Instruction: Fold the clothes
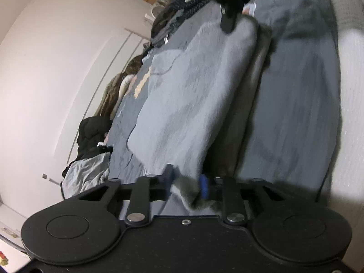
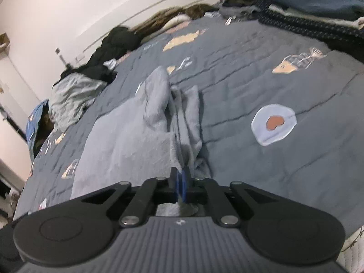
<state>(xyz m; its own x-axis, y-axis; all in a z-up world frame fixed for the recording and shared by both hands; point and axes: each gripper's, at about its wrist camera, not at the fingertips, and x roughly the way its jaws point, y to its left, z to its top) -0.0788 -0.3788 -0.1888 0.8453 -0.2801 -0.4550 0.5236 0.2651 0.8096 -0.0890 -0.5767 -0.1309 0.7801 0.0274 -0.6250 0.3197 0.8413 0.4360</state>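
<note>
At nine o'clock of the right wrist view a heap of crumpled pale grey and black clothes is lying against the white wall, well apart from the work. Toward the middle, the soft light grey-blue fleece garment is lying on the dark blue quilted bedspread with printed patches. The left gripper is clamping a bunched corner of that garment between its blue-padded jaws, which are standing narrowly apart with cloth filling the gap. The right gripper is pinching a thin ridge of the same fabric just beyond six o'clock of its own view, its jaws pressed nearly together on the fold; in the left wrist view it is showing at twelve o'clock, biting the garment's far edge. At two o'clock a stack of folded dark navy and dotted clothes is resting on the bedspread. The step in hand appears to be lifting one edge by its two corners to fold it over. To do this well, both grips should be rising together, keeping the edge taut and level between them, and carrying it straight across so the edges are meeting squarely without dragging the bedspread.
</note>
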